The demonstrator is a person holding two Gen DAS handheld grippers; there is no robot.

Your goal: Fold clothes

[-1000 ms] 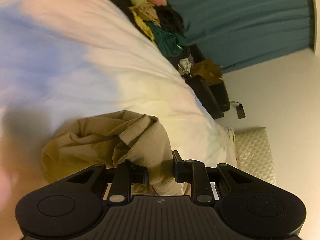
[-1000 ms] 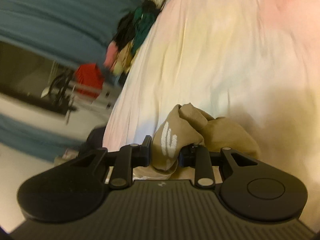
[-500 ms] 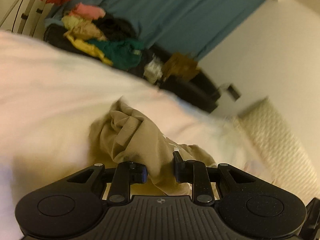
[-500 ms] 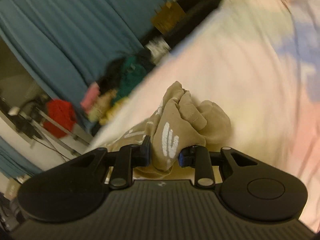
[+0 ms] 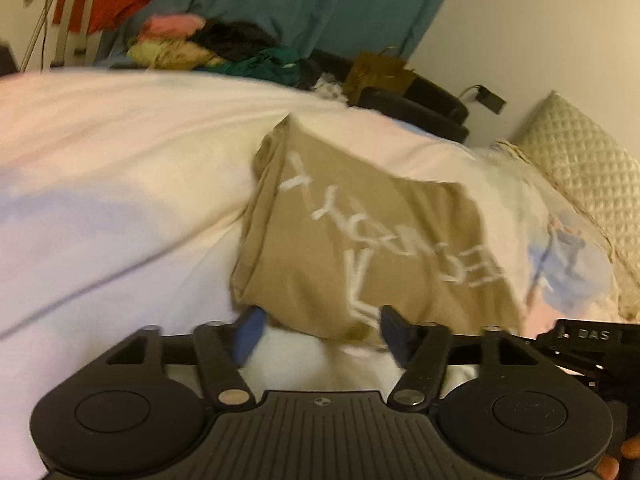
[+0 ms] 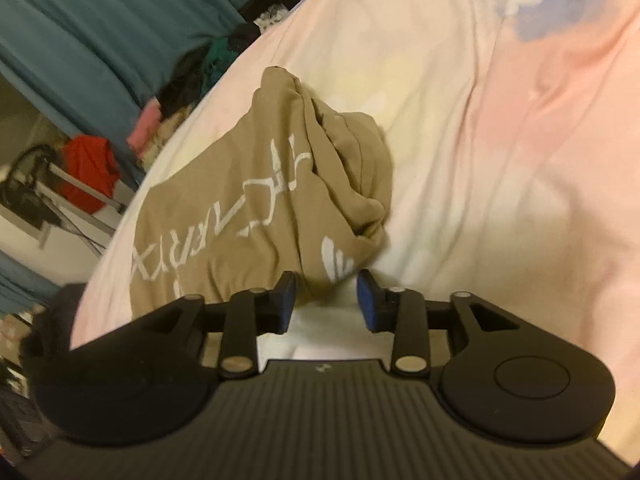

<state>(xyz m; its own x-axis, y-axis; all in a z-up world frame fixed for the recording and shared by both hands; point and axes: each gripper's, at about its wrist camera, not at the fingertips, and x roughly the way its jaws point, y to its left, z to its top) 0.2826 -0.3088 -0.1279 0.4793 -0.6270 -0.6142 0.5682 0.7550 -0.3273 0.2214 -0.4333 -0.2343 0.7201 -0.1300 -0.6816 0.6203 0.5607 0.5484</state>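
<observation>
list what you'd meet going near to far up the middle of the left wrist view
left hand-held gripper → tan t-shirt with white lettering → pale bedspread → pile of clothes → teal curtain

Dim, warm yellowish indoor light in both views; source not visible. Soft motion blur throughout: the white print on the tan shirt (image 5: 360, 240) smears, and the bedspread (image 5: 100, 168) loses its texture. The clothes pile (image 5: 224, 48) and the teal curtain (image 5: 320, 4) at the back are out of focus. Strong fisheye bending at the edges, dark corners. Faint shadow under the shirt's folds in the right wrist view. No glare.
</observation>
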